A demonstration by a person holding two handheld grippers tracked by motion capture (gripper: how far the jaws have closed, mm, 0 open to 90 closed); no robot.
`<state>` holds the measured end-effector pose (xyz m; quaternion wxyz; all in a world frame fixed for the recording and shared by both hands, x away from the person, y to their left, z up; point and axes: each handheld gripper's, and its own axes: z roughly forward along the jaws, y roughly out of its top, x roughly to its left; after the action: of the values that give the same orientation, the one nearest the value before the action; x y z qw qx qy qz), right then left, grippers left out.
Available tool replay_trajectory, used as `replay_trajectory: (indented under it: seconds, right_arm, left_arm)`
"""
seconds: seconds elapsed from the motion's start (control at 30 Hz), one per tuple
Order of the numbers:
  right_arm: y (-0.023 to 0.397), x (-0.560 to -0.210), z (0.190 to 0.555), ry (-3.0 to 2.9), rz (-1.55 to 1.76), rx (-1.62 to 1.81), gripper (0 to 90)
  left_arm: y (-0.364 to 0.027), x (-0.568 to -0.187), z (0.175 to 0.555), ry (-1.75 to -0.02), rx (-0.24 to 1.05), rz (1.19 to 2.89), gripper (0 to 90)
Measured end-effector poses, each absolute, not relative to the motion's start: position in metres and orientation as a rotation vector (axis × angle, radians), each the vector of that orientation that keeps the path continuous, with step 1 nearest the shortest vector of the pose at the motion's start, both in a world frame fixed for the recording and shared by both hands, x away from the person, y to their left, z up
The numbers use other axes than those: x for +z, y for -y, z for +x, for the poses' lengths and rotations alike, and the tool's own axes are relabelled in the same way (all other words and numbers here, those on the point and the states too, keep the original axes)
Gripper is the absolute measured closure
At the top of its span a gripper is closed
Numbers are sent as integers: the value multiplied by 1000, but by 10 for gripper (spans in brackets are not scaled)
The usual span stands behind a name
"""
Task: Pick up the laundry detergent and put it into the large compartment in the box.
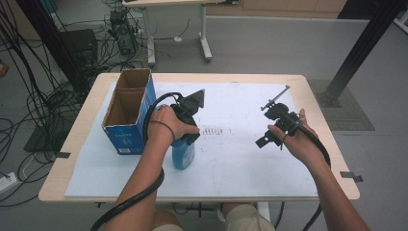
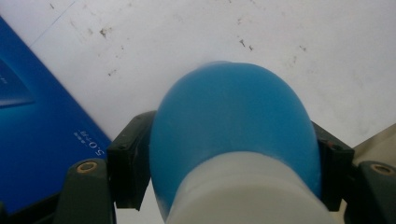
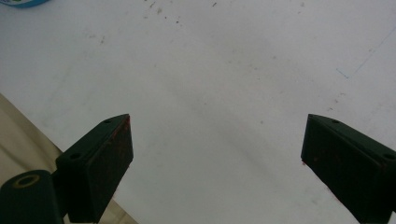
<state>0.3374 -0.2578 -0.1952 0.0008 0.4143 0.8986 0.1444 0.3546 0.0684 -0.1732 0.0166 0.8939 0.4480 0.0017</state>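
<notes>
Seen from above, a person's two forearms reach in from the near edge of a pale wooden tabletop (image 1: 86,144) covered by a white sheet (image 1: 240,163); each hand holds a black two-jaw gripper with a cable trailing back.

Nearest, on the left side of the sheet, a blue bottle (image 1: 183,153) with a white neck stands upright; the left gripper (image 1: 190,137) comes down on it from above, and in the left gripper view its black pads (image 2: 128,161) press against both sides of the bottle's rounded blue shoulder; the jaws are clamped on the bottle, apparently so it can be lifted.

Just to the left of the bottle stands a blue cardboard box (image 1: 127,137), open at the top and split into two compartments; both look empty, though their floors are in shadow; being so near, it seems the likely place for the bottle to go.

On the right side of the sheet, well apart from bottle and box, the right gripper (image 1: 272,125) hangs over bare sheet; in its own view the two jaws stand wide apart with nothing between them, so it looks idle, kept clear of the left hand's work.

Farther off, beyond the tabletop, lie a grey floor, tangled cables (image 1: 43,101) and the legs of another table (image 1: 204,45).
</notes>
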Motion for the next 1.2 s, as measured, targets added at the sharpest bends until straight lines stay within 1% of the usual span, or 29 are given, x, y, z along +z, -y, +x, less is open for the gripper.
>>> replay_trajectory:
  seconds: [0.1, 0.47, 1.2]
  right_arm:
    - [257, -194, 337, -2823, 1303, 448, 92]
    - [256, -194, 336, -2822, 1294, 455, 92]
    - [256, -195, 336, -2820, 1306, 454, 92]
  left_arm:
    - [-69, -172, 355, -1392, 0, 2777, 354]
    - [-73, -172, 355, -1415, -6, 2751, 362]
    - [-74, -172, 357, -1408, -16, 2751, 367]
